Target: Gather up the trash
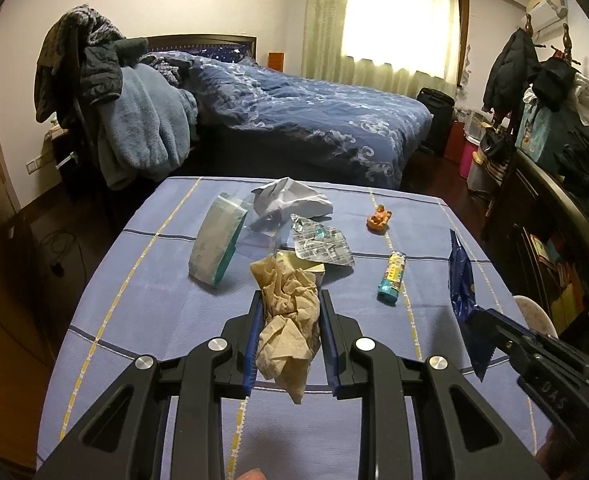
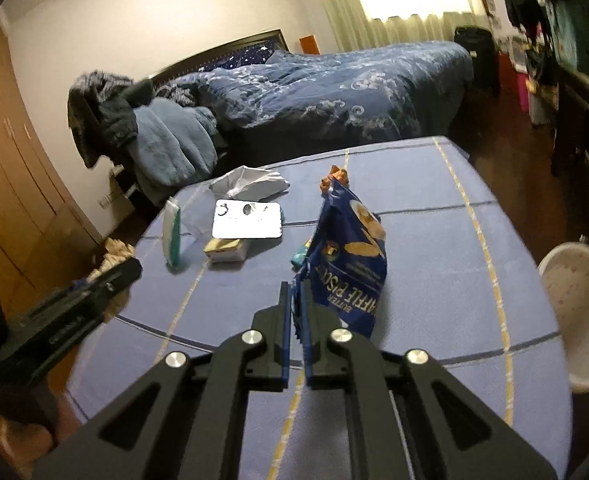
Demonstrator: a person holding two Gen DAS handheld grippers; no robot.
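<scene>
R gripper [image 2: 294, 292] pinches blue biscuit bag [image 2: 350, 256] upright, long axis vertical.

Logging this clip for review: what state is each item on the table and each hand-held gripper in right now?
Left hand-held gripper: shut on the crumpled brown paper.
Right hand-held gripper: shut on the blue biscuit bag, lifted upright.
Tissue pack: on its edge, tilted.
Blister pack: flat, used.
White paper: crumpled.
Candy tube: lying down.
White bin: open beside the table.
</scene>
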